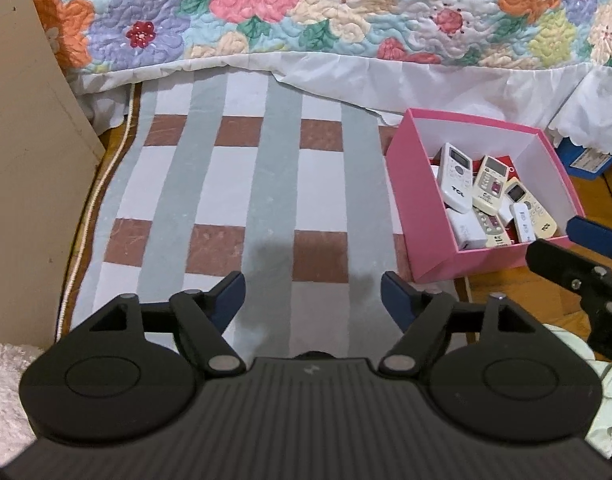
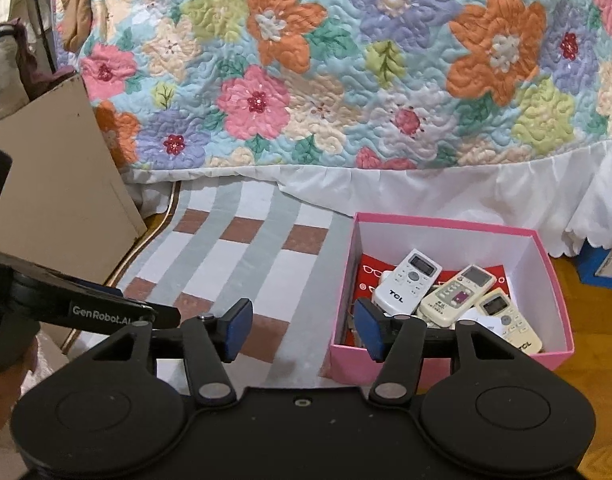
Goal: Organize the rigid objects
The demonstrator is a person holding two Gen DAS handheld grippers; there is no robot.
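Remotes (image 2: 438, 292) sit piled in pink box (image 2: 446, 360) on the floor by the rug (image 1: 246, 184), prob. so they're all gathered in one spot. Left gripper (image 1: 311, 294) jaws apart, nothing btwn them, over bare rug w/ box off to its right. Right gripper (image 2: 302, 330) also released, empty; box's near-left corner just beyond its right finger.
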